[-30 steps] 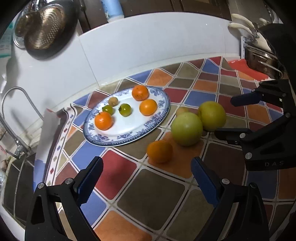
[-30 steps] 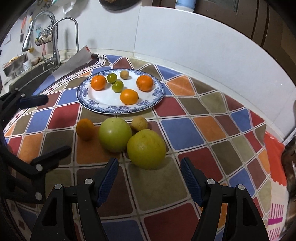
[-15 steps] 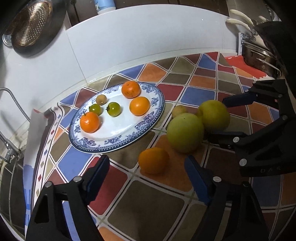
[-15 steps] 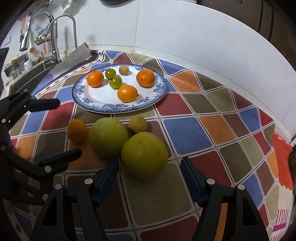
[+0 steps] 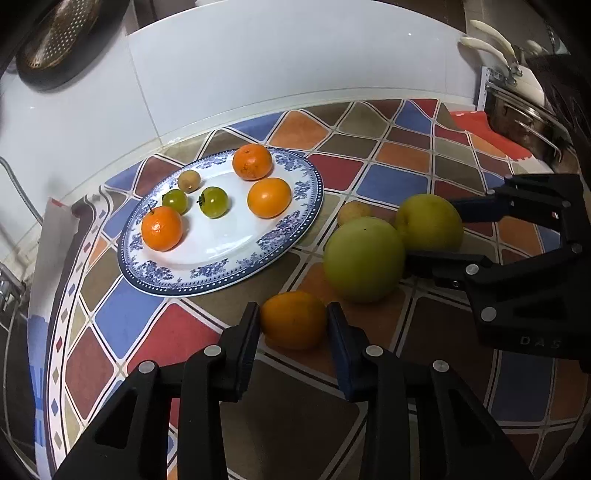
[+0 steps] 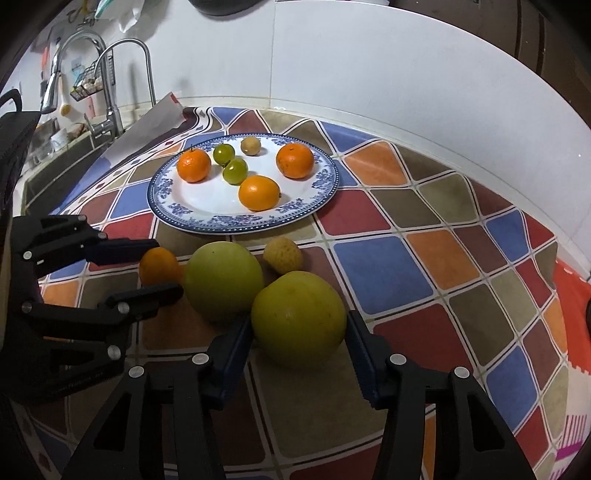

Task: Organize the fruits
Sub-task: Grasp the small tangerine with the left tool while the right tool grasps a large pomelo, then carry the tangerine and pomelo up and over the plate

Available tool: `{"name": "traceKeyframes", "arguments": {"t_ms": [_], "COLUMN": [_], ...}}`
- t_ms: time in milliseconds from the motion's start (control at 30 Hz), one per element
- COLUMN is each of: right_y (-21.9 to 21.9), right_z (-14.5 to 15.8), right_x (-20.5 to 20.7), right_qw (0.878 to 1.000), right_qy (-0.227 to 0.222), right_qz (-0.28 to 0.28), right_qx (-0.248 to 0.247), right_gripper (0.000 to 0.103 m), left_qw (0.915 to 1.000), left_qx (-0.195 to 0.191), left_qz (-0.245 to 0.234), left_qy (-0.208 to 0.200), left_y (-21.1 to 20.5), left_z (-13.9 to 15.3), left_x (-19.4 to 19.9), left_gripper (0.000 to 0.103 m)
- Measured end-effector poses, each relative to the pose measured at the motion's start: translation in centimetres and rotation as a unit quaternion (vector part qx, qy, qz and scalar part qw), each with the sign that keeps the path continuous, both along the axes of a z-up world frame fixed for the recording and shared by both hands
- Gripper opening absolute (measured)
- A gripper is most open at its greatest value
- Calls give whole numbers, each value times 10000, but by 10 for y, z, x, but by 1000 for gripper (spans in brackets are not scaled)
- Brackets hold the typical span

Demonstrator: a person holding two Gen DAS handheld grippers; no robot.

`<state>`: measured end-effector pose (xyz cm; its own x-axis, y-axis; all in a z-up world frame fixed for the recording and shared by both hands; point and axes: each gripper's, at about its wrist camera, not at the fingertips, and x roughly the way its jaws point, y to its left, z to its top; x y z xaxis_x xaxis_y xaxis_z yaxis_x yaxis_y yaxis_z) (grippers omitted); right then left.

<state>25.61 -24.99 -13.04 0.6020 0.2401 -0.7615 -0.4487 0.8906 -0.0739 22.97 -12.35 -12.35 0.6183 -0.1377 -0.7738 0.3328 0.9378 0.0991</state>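
A blue-and-white plate (image 5: 168,286) (image 6: 236,226) carries three oranges, two small green fruits and a small brown one. In front of it on the mat lie a loose orange (image 5: 293,319) (image 6: 159,266), a big green fruit (image 5: 364,258) (image 6: 223,282), a yellow-green fruit (image 5: 428,221) (image 6: 299,319) and a small yellowish one (image 6: 283,254). My left gripper (image 5: 292,314) (image 6: 166,267) is closing, its pads touching both sides of the loose orange. My right gripper (image 6: 300,323) (image 5: 432,230) is closing too, pads against the yellow-green fruit.
A colourful diamond-patterned mat (image 6: 388,266) covers the counter, with a white tiled wall behind. A sink with a faucet (image 6: 107,92) lies to the left. A metal pot (image 5: 524,122) and a dish rack stand at the far right. A colander (image 5: 62,33) hangs on the wall.
Both grippers have narrowed from wide open. The left one moved forward and down until its pads met the loose orange. The right one's pads came in against the yellow-green fruit.
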Motion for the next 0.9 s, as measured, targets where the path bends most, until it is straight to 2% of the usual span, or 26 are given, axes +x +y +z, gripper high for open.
{"name": "traceKeyframes", "arguments": {"t_ms": [333, 900], "right_y": [-9, -4], "right_z": [10, 56], "right_x": [-11, -49], "right_qw": [9994, 9964], "right_qy": [-50, -552], "right_qz": [-299, -467], "right_qx": [155, 435], "right_gripper": [51, 51], "left_qw": [9997, 9968], "left_qx": [-162, -362], "left_qz": [23, 139], "left_qy": [-200, -694], "left_y": [2, 15], "left_z": [16, 61], "left_x": [-11, -46], "left_gripper": [36, 36]}}
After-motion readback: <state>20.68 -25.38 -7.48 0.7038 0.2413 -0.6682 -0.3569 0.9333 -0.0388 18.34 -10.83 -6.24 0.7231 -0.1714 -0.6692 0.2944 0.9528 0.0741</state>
